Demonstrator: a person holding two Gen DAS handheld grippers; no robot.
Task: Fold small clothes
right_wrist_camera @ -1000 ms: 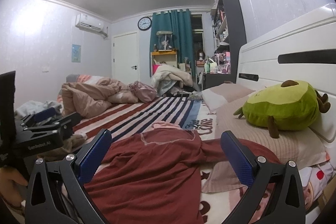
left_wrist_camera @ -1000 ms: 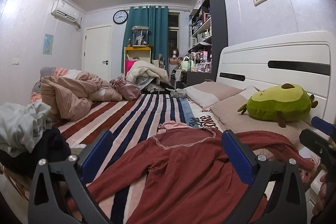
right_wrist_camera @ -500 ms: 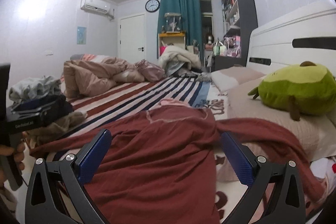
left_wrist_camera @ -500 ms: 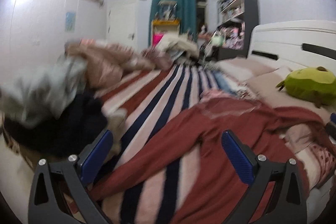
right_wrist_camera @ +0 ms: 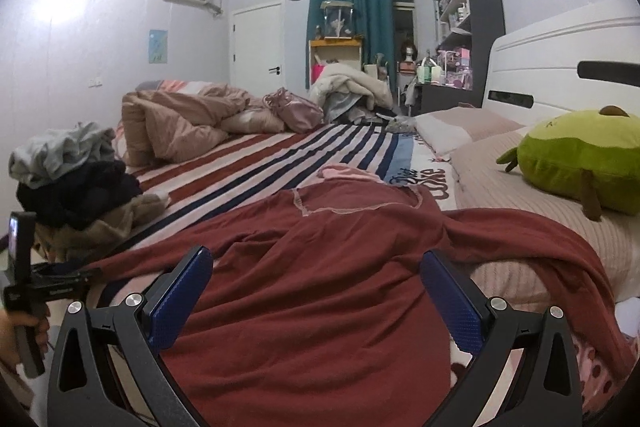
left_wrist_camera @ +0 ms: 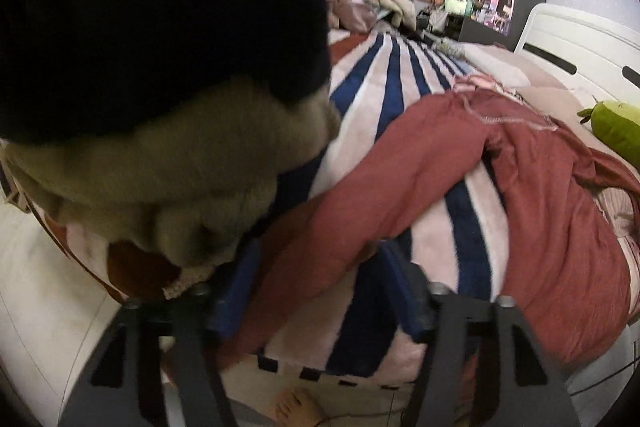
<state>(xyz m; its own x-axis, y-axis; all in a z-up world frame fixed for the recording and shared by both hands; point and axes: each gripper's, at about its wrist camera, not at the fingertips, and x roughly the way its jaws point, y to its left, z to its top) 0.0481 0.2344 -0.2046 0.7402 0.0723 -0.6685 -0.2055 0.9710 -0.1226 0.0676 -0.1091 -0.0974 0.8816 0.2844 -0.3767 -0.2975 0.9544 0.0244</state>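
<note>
A dark red long-sleeved garment (right_wrist_camera: 320, 267) lies spread on the striped bed, one sleeve stretched left to the bed edge (left_wrist_camera: 320, 239). My left gripper (left_wrist_camera: 316, 287) is open, its blue pads either side of that sleeve end at the bed's edge, jaws narrower than before. It also shows in the right wrist view (right_wrist_camera: 44, 283). My right gripper (right_wrist_camera: 316, 291) is open and empty, low over the garment's hem.
A pile of clothes, grey, black and tan (right_wrist_camera: 76, 187), sits at the bed's left edge and fills the upper left of the left wrist view (left_wrist_camera: 160, 87). A green avocado plush (right_wrist_camera: 580, 163) lies on pillows at right. Crumpled bedding (right_wrist_camera: 180, 119) lies far back.
My left gripper has swung left and down to the bed edge, onto the sleeve end, with its jaws closing in. My right gripper has dropped slightly lower over the garment.
</note>
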